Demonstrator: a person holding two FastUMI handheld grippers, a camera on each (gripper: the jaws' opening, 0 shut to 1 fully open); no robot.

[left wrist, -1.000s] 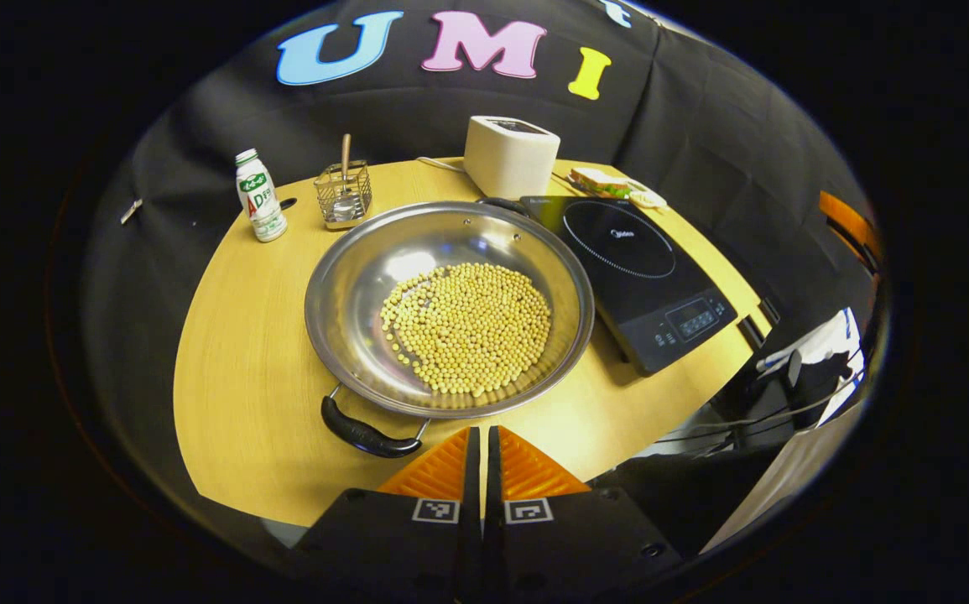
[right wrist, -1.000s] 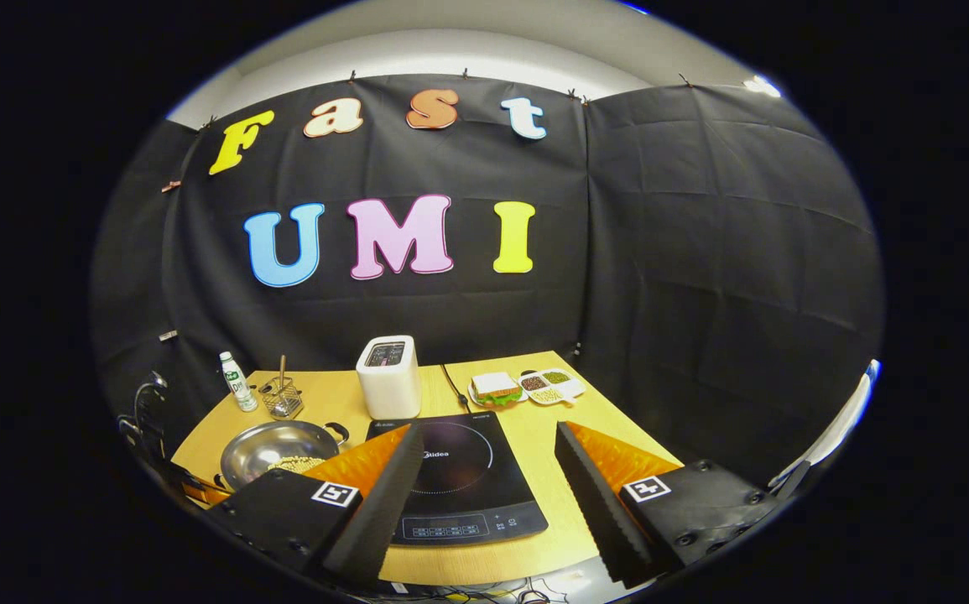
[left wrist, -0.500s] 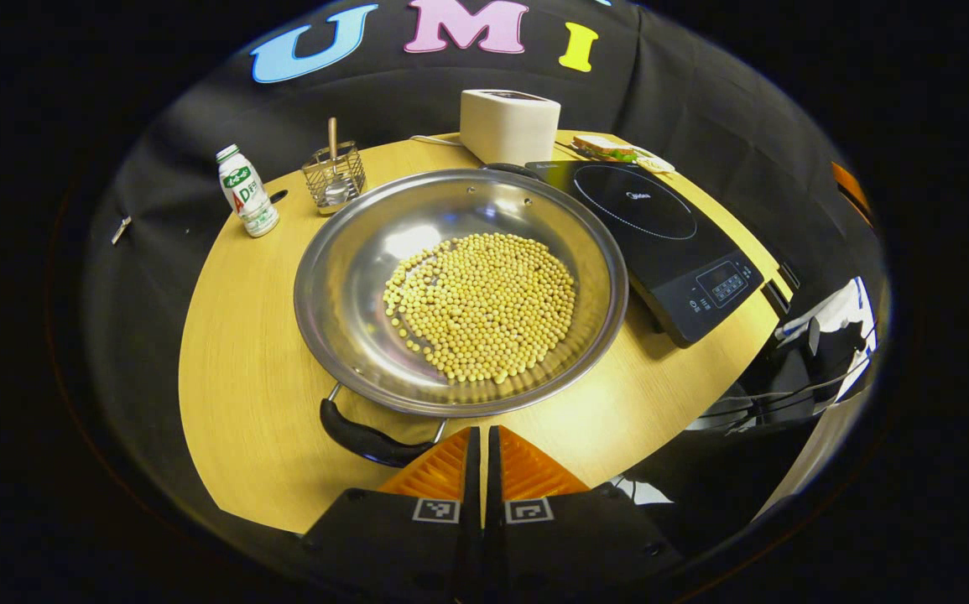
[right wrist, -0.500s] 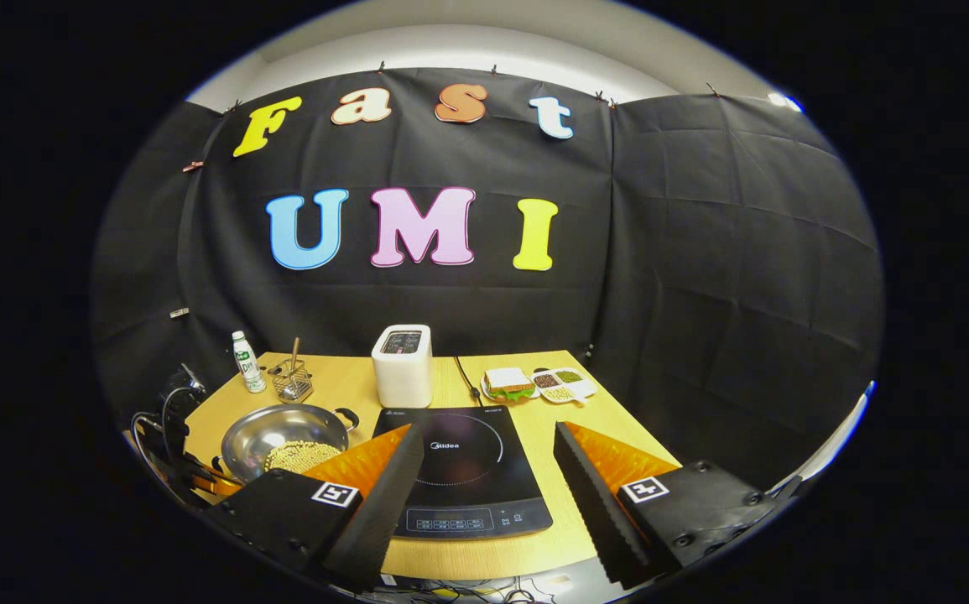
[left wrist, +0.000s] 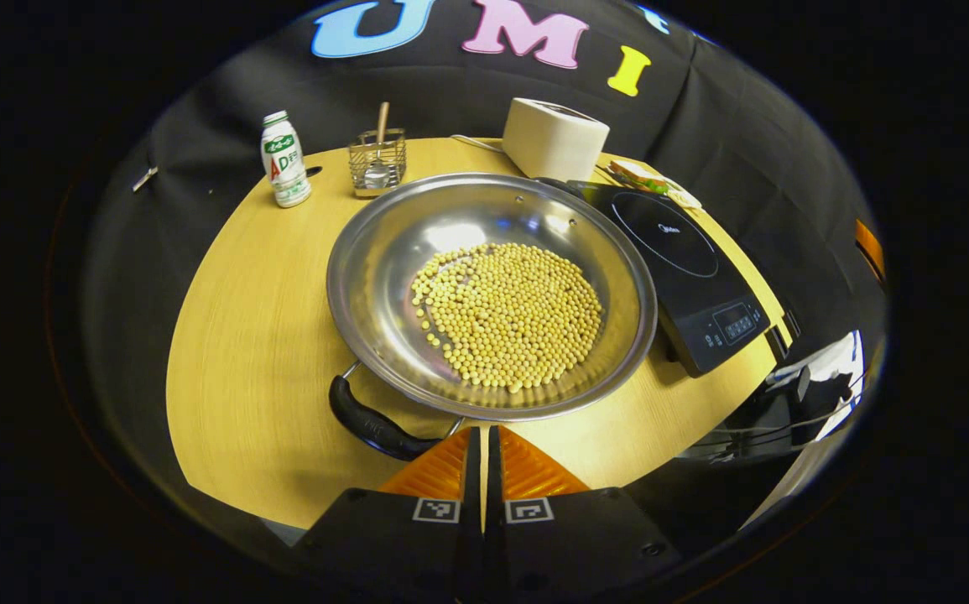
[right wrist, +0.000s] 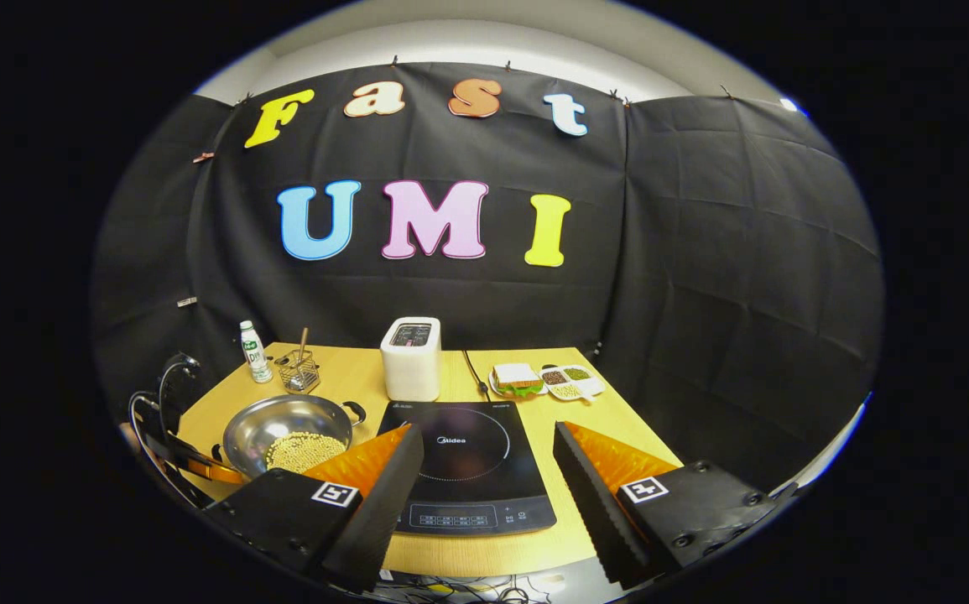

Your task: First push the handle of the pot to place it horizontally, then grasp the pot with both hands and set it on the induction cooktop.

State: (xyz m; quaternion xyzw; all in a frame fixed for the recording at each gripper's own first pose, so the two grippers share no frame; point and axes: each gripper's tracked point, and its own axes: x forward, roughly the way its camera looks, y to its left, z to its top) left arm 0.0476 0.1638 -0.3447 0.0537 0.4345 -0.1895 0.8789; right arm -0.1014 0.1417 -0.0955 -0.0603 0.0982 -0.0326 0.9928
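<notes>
The pot (left wrist: 491, 289), full of loose beans (left wrist: 509, 315), sits mid-desk touching the cooktop (left wrist: 685, 268). Its handle axis runs diagonally, near handle (left wrist: 375, 424) toward the desk's front edge. The closed left tool (left wrist: 481, 453) sits just beside that handle; a hard shove could slide the pot or scatter beans. The right tool (right wrist: 484, 470) gapes empty above the cooktop.

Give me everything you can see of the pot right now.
The pot is a wide, shallow pan of shiny steel, upright on the wooden table just left of the induction cooktop. Yellow beans cover its bottom. A black loop handle points toward the shut left claw; another handle sits opposite. Nothing grips it.
</notes>
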